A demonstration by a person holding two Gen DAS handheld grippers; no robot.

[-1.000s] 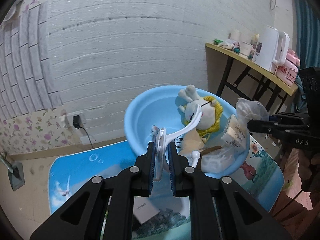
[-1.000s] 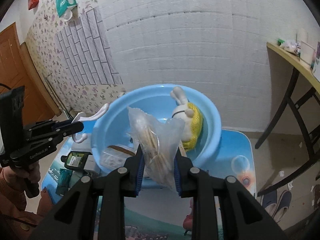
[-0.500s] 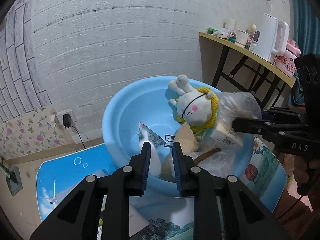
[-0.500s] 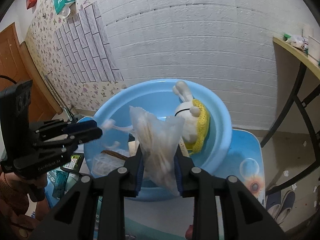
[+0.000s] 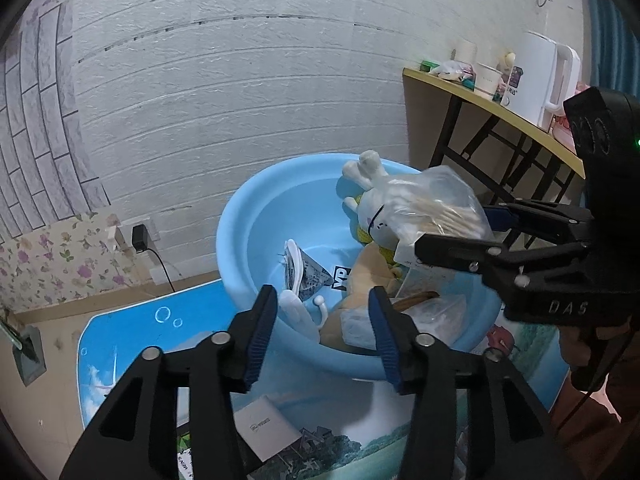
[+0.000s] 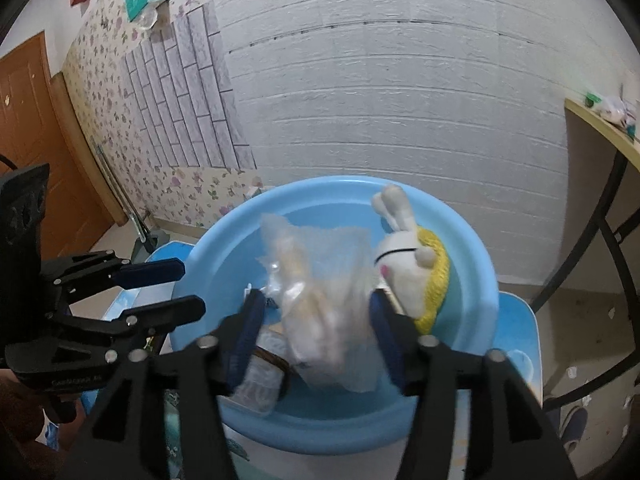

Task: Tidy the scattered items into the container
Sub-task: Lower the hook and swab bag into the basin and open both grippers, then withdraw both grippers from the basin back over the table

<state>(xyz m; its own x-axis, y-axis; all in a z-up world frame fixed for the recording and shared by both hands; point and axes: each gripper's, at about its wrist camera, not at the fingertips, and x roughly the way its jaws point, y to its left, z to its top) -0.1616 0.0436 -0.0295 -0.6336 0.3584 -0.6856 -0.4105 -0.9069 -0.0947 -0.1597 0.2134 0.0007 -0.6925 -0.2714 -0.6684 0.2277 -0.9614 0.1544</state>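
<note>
A light blue basin stands on a picture mat and holds a white plush rabbit with a yellow hood, a white hook, a printed packet and other items. My left gripper is open and empty over the basin's near rim; it shows at the left in the right wrist view. My right gripper is open; the clear plastic bag of wooden sticks lies blurred between its fingers, over the basin.
A white card and a green packet lie on the mat before the basin. A wooden side table with a white kettle stands right. A brick-pattern wall is behind, with a plugged charger.
My left gripper opened and the white hook dropped into the basin. My right gripper carried the bag over the basin and has opened; the bag looks blurred as it slips.
</note>
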